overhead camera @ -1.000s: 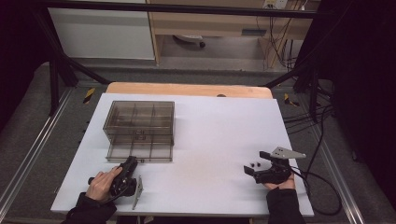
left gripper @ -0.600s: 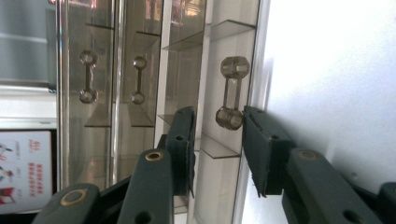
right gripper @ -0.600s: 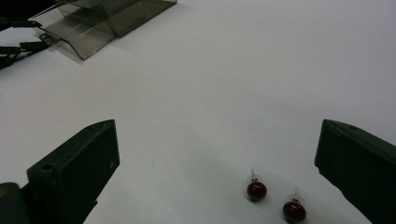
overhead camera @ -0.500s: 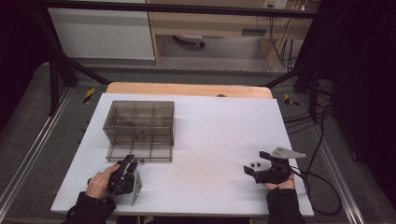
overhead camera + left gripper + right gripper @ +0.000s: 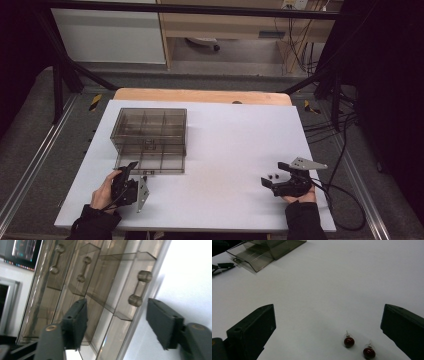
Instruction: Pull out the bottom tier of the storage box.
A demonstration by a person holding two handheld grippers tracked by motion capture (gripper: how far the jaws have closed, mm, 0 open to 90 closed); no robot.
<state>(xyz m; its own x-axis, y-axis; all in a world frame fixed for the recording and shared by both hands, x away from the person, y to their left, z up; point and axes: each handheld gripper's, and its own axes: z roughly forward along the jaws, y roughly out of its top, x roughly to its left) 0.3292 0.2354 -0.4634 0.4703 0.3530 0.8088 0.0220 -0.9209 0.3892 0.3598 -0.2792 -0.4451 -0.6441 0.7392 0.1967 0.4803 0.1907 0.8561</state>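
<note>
A: Two red stud earrings [image 5: 349, 341] lie on the white counter [image 5: 230, 145] between your right gripper's [image 5: 274, 182] jaws, nearer the right-hand jaw. The right gripper view gives you their red heads and clear backs; from the high view they are just two dark specks beside that gripper's tips.

B: And the jaws there?

A: Spread wide, touching nothing. Your right hand [image 5: 299, 196] holds that gripper low and level near the counter's near right edge, pointing left across it.

B: What about my left side?

A: Your left gripper [image 5: 129, 169] sits at the front of the smoky clear drawer box [image 5: 150, 135], which stands on the counter's left half, well apart from the earrings. The left gripper view shows what the high view cannot: three small dumbbell-shaped drawer handles, and the nearest handle [image 5: 140, 288] stands between your jaws. They have just been opening, and neither pad touches it.

B: Hand pose?

A: Your left hand [image 5: 104, 191] is rolled onto its side, gripper aimed away from you at the box front.
</note>
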